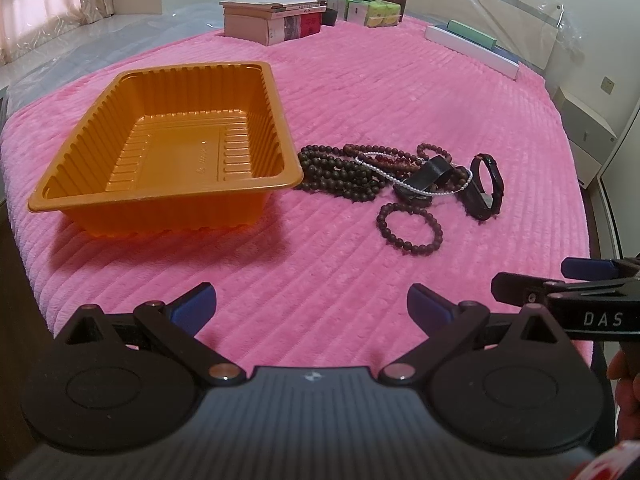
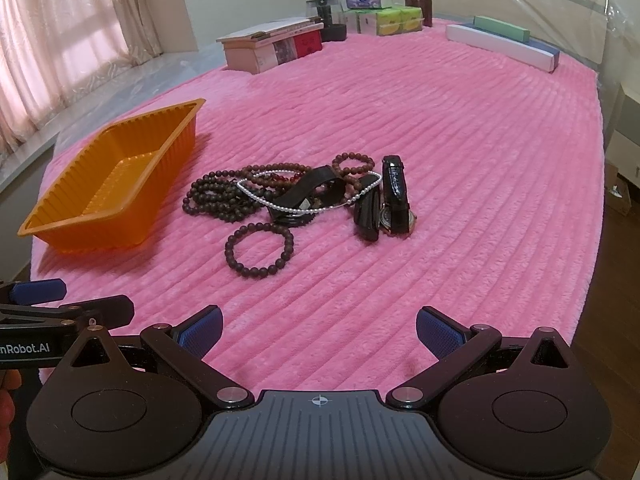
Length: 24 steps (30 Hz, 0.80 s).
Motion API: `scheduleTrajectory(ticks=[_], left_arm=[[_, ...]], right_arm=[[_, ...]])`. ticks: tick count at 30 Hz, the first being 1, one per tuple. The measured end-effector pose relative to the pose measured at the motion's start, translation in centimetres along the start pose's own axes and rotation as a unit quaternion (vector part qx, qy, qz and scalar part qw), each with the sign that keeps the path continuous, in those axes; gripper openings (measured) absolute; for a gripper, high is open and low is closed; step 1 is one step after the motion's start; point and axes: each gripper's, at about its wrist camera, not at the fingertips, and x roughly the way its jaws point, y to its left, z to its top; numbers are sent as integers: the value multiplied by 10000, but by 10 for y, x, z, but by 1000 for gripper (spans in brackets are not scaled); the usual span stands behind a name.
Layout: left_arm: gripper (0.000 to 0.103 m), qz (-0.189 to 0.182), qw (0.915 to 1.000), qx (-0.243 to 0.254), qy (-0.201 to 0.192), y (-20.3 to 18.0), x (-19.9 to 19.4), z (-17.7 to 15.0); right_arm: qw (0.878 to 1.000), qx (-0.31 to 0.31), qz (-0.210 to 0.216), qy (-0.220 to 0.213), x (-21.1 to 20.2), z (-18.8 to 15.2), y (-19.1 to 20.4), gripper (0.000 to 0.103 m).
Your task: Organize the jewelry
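Both grippers, left gripper [image 1: 312,304] and right gripper [image 2: 320,330], hold nothing, fingers wide. The jewelry pile [image 2: 296,192] lies mid-bed on the pink blanket [image 2: 480,160], beside the orange tray [image 1: 160,148] near the bed's left edge.

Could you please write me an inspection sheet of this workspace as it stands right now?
Surface: pink ribbed blanket over a bed.
Job's things: orange tray empty; bead strands, pearl strand, watches piled right of it; bead bracelet lies nearest, apart from the tray.
Clutter: boxes and tissue packs at the far edge.
Grippers: left tool and right tool open, holding nothing.
Cables: nothing seen.
Surroundings: curtains, wall.
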Motion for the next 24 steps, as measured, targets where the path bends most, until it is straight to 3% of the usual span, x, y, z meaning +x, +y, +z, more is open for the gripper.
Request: scheduleTrajectory(ticks=[24], left_arm=[[101, -21, 10000, -12, 16, 0, 1, 0]], right_arm=[[10000, -2, -2, 8, 1, 0, 0, 102]])
